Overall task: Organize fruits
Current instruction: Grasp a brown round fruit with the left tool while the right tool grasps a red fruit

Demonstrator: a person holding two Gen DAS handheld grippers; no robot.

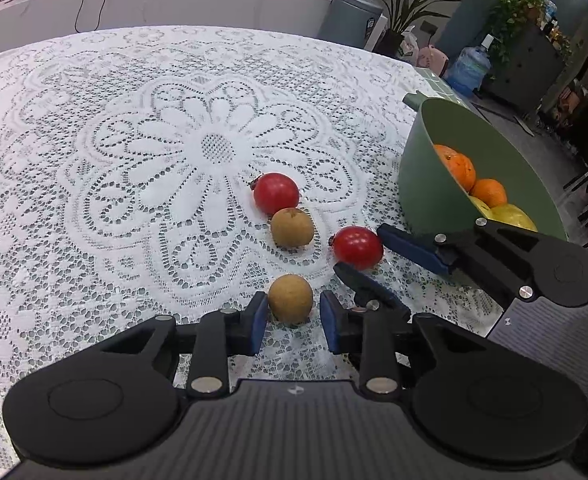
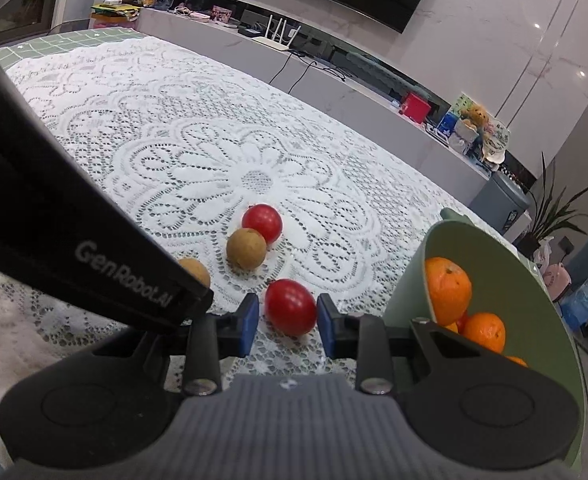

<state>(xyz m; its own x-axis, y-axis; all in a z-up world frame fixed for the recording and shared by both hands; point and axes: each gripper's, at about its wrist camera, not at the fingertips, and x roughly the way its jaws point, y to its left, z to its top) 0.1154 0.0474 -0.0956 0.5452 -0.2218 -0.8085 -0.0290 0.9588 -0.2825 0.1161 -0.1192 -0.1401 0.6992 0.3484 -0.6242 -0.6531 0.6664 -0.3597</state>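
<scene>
A white lace cloth (image 1: pixel 174 152) with an openwork flower pattern covers the bench, grey showing through its holes. In the middle of the left wrist frame lie two glossy red fruits (image 1: pixel 276 193) (image 1: pixel 357 247) and two dull brown ones (image 1: pixel 292 227) (image 1: pixel 290 298). At right, the sage-green bowl (image 1: pixel 425 184) holds oranges (image 1: pixel 457 166) and yellow fruit (image 1: pixel 511 216). Each claw (image 1: pixel 292 322) (image 2: pixel 288 322) is black with blue pads (image 1: pixel 258 320) and a grey ribbed body. A green grid-patterned mat (image 2: pixel 66 42) shows at upper left of the right wrist frame.

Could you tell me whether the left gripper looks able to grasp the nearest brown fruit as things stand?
Probably yes: the left gripper is open with the brown fruit between its fingers, nothing blocking.
</scene>
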